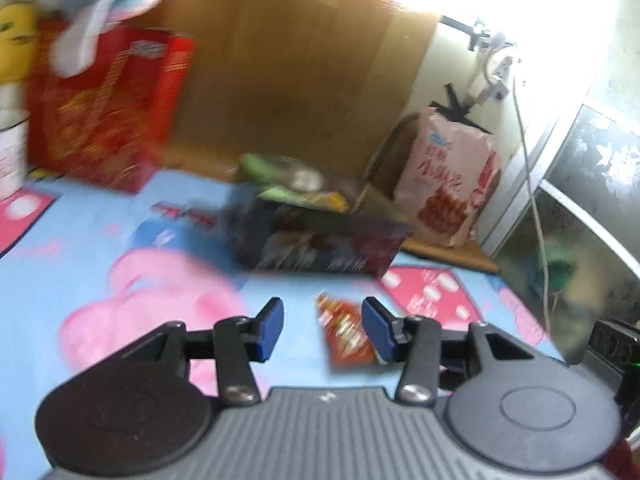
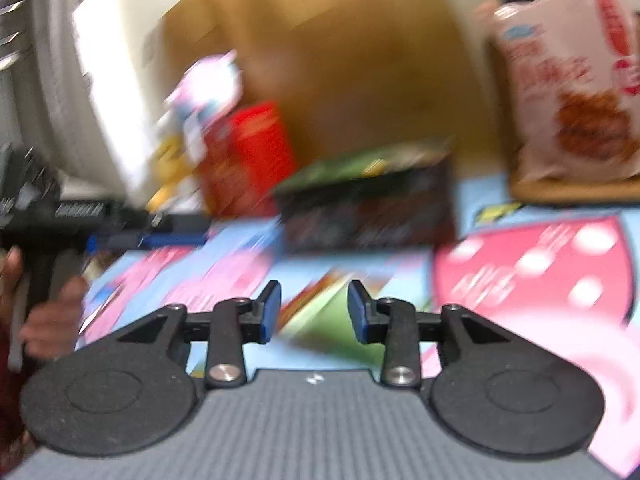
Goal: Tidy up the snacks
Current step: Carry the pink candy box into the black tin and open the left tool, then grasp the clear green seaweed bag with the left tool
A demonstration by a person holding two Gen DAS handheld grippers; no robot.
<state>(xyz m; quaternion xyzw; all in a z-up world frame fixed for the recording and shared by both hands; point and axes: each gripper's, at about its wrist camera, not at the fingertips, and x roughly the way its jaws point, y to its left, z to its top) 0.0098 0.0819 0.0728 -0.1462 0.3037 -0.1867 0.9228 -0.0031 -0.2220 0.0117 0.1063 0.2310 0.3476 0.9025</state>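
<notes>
A small snack packet (image 1: 347,334) lies on the tablecloth (image 1: 80,248) near its front edge. Behind it sits an open box (image 1: 320,240) holding packets; a tall carton (image 1: 108,108) stands far left, a big bag (image 1: 448,176) far right.

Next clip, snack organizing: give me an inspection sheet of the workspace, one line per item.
Surface: cartoon-print cloth, blue and pink.
Job's things: small red snack packet lying flat; dark box holding green packets; pink snack bag upright; red box.
Clutter: yellow plush, white cup.
Grippers: left hand-held gripper open, empty; right hand-held gripper open, empty.
Cables: white cable hanging at the wall.
Surroundings: wooden headboard, window glare; both views blurred.
</notes>
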